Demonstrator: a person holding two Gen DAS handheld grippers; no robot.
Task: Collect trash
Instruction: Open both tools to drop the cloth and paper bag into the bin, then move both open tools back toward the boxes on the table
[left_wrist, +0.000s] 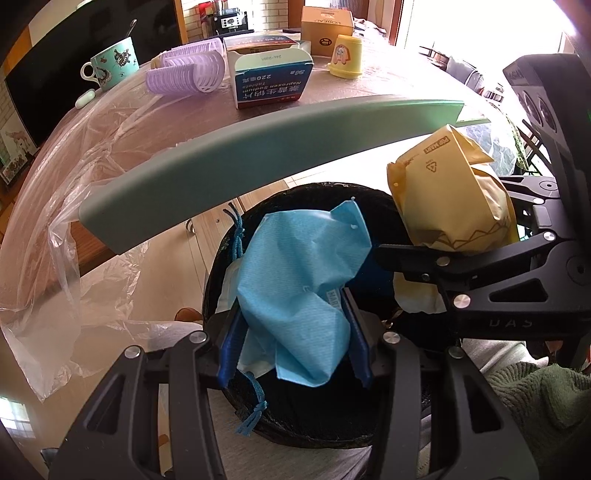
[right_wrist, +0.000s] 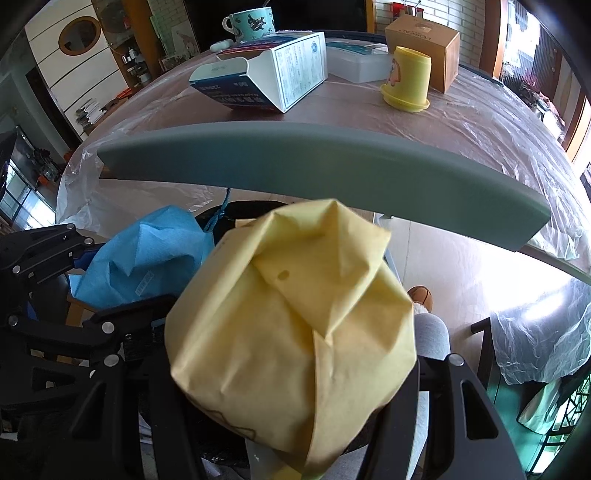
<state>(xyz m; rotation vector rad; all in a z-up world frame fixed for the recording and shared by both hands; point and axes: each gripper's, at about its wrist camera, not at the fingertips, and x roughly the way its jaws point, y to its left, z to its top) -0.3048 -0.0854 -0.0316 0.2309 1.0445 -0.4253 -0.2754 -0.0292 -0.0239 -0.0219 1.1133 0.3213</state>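
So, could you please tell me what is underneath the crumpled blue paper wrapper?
Below the crumpled blue paper wrapper, pinched in the left claw, gapes a black-lined trash bin. The wrapper covers most of its inside.

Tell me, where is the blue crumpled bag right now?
The blue bag is clamped in the left gripper, hanging over the black bin below the table edge, beside the yellow wrapper.

Blue mask (left_wrist: 295, 280) — soft non-woven cloth; yellow wrapper (right_wrist: 291, 332) — creased matt paper (table cover (left_wrist: 74, 206): glossy clear plastic).
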